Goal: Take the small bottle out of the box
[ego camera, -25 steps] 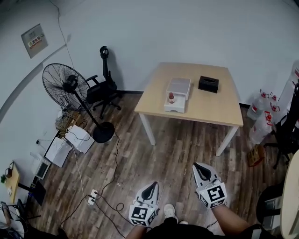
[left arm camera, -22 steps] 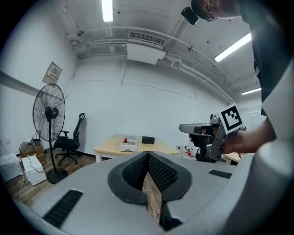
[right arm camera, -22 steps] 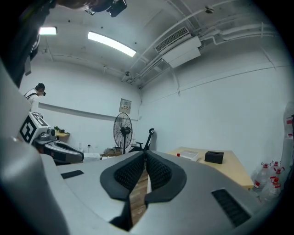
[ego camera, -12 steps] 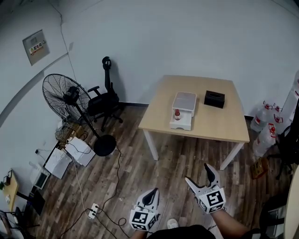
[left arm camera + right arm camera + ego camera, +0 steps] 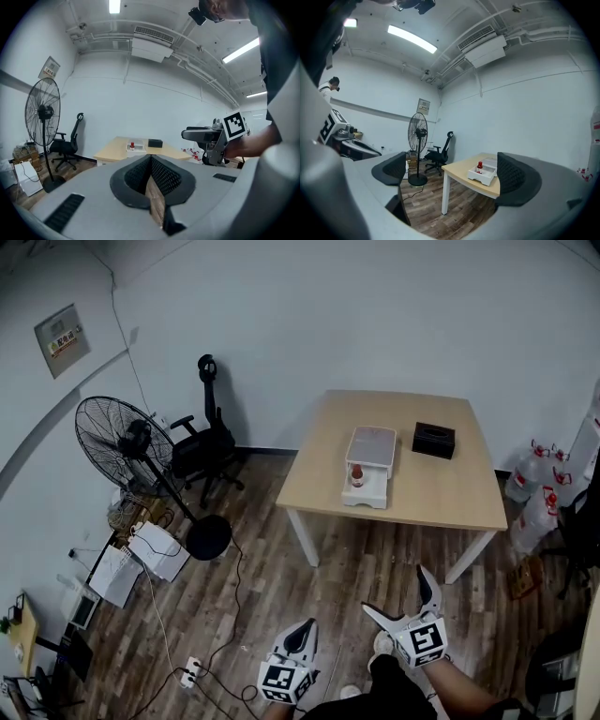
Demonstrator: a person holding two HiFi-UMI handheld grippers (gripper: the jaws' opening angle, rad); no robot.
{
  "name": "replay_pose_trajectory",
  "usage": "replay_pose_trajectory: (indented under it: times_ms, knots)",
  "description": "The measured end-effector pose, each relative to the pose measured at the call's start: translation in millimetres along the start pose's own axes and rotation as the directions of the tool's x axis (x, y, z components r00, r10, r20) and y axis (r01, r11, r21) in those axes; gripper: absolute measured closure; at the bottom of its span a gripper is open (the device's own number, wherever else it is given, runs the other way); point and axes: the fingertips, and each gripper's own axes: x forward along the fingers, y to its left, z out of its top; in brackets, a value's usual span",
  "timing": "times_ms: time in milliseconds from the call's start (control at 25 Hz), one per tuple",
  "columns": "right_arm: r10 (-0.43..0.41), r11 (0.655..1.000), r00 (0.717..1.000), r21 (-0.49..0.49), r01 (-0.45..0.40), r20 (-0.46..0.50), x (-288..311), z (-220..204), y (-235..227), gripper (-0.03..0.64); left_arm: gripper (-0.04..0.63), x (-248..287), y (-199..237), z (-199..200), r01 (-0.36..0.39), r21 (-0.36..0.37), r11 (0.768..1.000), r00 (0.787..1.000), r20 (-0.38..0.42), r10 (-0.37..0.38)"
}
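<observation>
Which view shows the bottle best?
Right gripper view: the bottle shows side-on and largest, upright in the box. Head view shows it small from above; left gripper view, only a distant red speck.

The table (image 5: 422, 498) has a pale tan wood top on white legs, and on it the box (image 5: 372, 443) is white, the bottle (image 5: 356, 475) red and the case (image 5: 433, 440) black. The floor (image 5: 281, 606) is brown in a streaky wood-plank pattern, crossed by a dark cable (image 5: 234, 554), and the walls (image 5: 375, 315) are plain pale grey. The fan (image 5: 127, 442) and chair (image 5: 206, 435) are black, and the jugs (image 5: 536, 514) are clear with red caps.
</observation>
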Motion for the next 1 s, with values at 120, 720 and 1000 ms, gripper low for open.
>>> replay_pose_trajectory:
  times_ms: [120,720,1000]
  knots:
    - [-0.002,1.000,1.000,0.013,0.002,-0.007,17.8,-6.3,-13.4,0.029,0.583,18.2,7.3,2.4,0.000,0.006,1.000,1.000,-0.002,0.000]
    - [0.038,0.998,0.997,0.059,-0.034,-0.065,134.2,-35.1,-109.6,0.029,0.583,154.1,51.3,28.8,-0.031,0.006,1.000,0.999,-0.026,0.031]
    - [0.106,0.992,0.990,0.084,-0.098,-0.096,176.1,-54.8,-157.1,0.029,0.583,218.5,65.5,46.5,-0.076,0.019,0.997,0.997,-0.029,0.077]
